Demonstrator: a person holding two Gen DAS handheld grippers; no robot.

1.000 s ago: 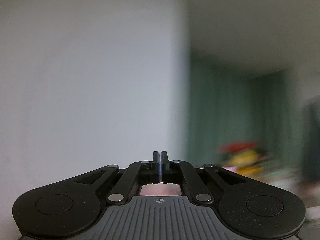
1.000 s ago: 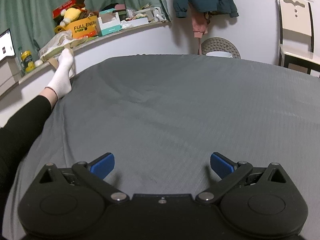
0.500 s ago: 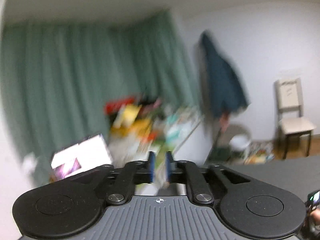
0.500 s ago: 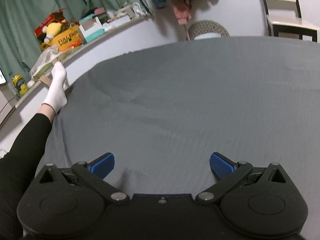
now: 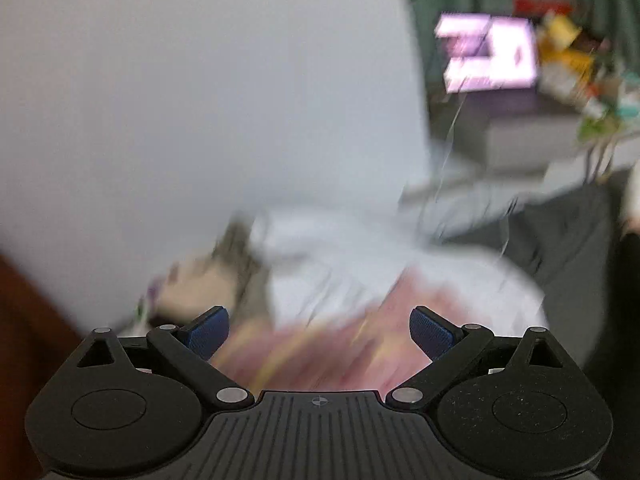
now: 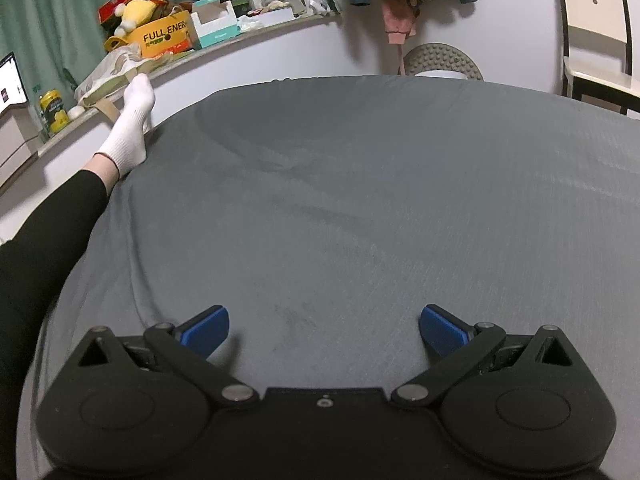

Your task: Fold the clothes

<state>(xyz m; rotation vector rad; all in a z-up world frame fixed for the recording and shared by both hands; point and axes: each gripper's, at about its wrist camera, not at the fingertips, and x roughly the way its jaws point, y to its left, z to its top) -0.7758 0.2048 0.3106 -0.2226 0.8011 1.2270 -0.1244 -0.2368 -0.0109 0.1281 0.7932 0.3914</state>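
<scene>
Grey bed sheet [image 6: 360, 200] lies bare under the right gripper [image 6: 324, 326], fingers spread wide and holding nothing, while the left gripper [image 5: 319, 330], also spread and empty, hangs over a blurry pink-and-white clothes pile [image 5: 360, 304], so it could easily snag several layers at once.
</scene>
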